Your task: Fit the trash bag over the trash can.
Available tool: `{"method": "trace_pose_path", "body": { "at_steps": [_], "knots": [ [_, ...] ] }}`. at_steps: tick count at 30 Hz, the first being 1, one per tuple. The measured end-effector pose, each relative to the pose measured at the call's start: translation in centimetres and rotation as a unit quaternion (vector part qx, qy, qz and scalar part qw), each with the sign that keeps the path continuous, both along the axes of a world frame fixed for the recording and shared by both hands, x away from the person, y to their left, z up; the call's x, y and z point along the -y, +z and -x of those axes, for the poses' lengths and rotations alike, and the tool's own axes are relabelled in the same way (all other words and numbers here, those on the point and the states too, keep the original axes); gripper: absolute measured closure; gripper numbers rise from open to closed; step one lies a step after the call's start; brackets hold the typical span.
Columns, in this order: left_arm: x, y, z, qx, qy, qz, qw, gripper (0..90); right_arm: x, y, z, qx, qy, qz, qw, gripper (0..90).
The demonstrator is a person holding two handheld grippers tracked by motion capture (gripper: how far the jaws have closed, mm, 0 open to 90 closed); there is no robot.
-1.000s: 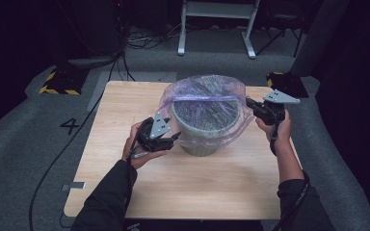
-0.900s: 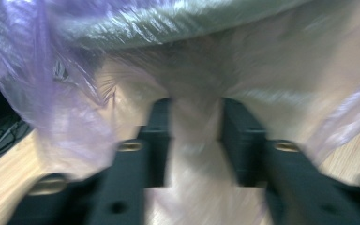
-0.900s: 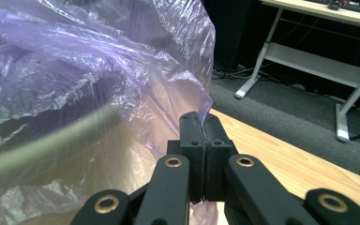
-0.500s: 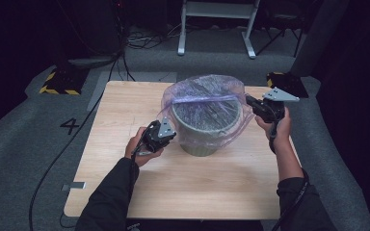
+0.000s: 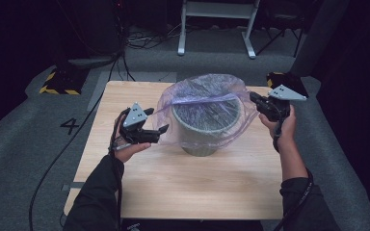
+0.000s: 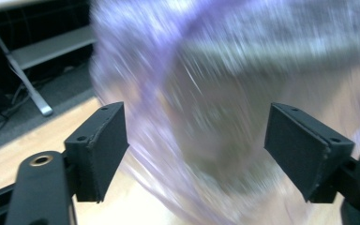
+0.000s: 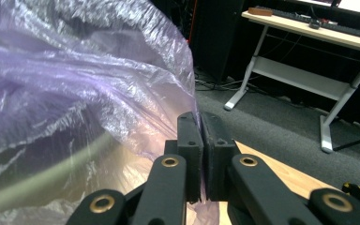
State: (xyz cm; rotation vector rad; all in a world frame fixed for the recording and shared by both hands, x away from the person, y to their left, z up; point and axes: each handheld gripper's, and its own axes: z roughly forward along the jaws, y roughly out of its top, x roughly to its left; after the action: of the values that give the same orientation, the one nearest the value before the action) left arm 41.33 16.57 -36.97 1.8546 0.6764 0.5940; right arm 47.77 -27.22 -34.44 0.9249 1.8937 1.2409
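Grey round bin (image 5: 204,126) stands upright at table centre, slightly toward 12 o'clock. Thin translucent purple bag (image 5: 200,94) lines it, with the mouth ballooned above the rim and film draped over the outside wall most of the way down. Film is crinkled and glossy. Bag edge at 3 o'clock is pulled out taut; the 9 o'clock side hangs loose and puffed.

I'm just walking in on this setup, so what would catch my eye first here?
A crinkly purple plastic bag drapes over a grey bin at the middle of the wooden table. The right gripper pinches the bag's edge at the bin's right, while the left gripper, its jaws just opened, sits beside the bin's left.
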Motion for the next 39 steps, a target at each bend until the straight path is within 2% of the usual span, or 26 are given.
{"method": "trace_pose_path", "body": {
  "at_steps": [3, 5, 6, 9, 12, 14, 16, 18, 20, 22, 26, 29, 31, 33, 34, 36, 39],
  "knots": [
    [0.3, 1.4, -0.7, 0.009, 0.007, 0.004, 0.9999, 22.8, -0.1, 0.4, 0.0, 0.004, 0.001, 0.002, 1.0, 86.8],
    [0.7, 2.3, -1.5, 0.011, 0.014, -0.005, 0.9998, 23.4, -0.2, 0.6, 0.0, 0.006, 0.001, 0.008, 1.0, 86.7],
    [1.2, 2.7, -2.1, 0.006, 0.005, -0.012, 0.9999, 24.3, -0.2, 0.6, -0.1, 0.006, 0.002, 0.009, 0.9999, 86.7],
    [2.0, 3.0, -2.8, 0.003, -0.006, -0.031, 0.9995, 24.9, -0.5, 0.9, -0.1, 0.007, 0.004, 0.013, 0.9999, 86.7],
    [2.6, 3.3, -3.3, 0.008, -0.003, -0.054, 0.9985, 30.2, -0.9, 1.1, -0.1, 0.008, 0.007, 0.02, 0.9997, 86.5],
    [2.5, 3.6, -3.6, 0.008, -0.005, -0.062, 0.998, 45.0, -1.2, 1.1, -0.1, 0.009, 0.008, 0.029, 0.9995, 85.8],
    [2.4, 3.7, -4.0, 0.004, -0.015, -0.066, 0.9977, 54.2, -1.3, 1.1, -0.1, 0.008, 0.009, 0.034, 0.9993, 85.5],
    [2.3, 3.9, -4.2, 0.015, -0.008, -0.075, 0.997, 67.6, -1.4, 1.2, -0.2, 0.01, 0.01, 0.036, 0.9993, 85.5],
    [2.0, 4.0, -4.5, 0.019, -0.012, -0.066, 0.9975, 79.4, -1.4, 1.3, -0.3, 0.012, 0.01, 0.036, 0.9992, 85.6],
    [2.0, 4.0, -4.9, 0.017, 0.001, -0.062, 0.9979, 88.3, -1.4, 1.3, -0.5, 0.01, 0.01, 0.039, 0.9991, 85.8],
    [2.1, 3.8, -6.6, -0.004, 0.025, -0.044, 0.9987, 89.8, -1.5, 1.2, -1.4, -0.001, 0.006, 0.035, 0.9994, 86.6],
    [2.4, 3.4, -8.1, -0.025, 0.046, -0.038, 0.9979, 89.8, -1.7, 0.9, -2.2, -0.015, 0.002, 0.027, 0.9995, 87.4],
    [2.6, 3.1, -9.0, -0.038, 0.059, -0.037, 0.9969, 89.8, -2.1, 0.6, -2.8, -0.025, 0.001, 0.029, 0.9993, 87.5],
    [2.8, 2.8, -9.7, -0.052, 0.069, -0.045, 0.9953, 89.8, -2.4, 0.4, -3.2, -0.033, -0.001, 0.03, 0.999, 88.3],
    [2.9, 2.5, -10.1, -0.061, 0.073, -0.042, 0.9945, 89.8, -2.6, 0.3, -3.4, -0.037, -0.002, 0.029, 0.9989, 88.6],
    [3.0, 2.0, -10.6, -0.075, 0.079, -0.03, 0.9936, 89.8, -2.8, 0.0, -3.9, -0.045, -0.003, 0.025, 0.9987, 88.9],
    [3.4, 1.1, -11.3, -0.098, 0.076, -0.041, 0.9914, 89.8, -3.2, -0.8, -4.4, -0.066, 0.002, 0.022, 0.9975, 89.6]
  ]
}}
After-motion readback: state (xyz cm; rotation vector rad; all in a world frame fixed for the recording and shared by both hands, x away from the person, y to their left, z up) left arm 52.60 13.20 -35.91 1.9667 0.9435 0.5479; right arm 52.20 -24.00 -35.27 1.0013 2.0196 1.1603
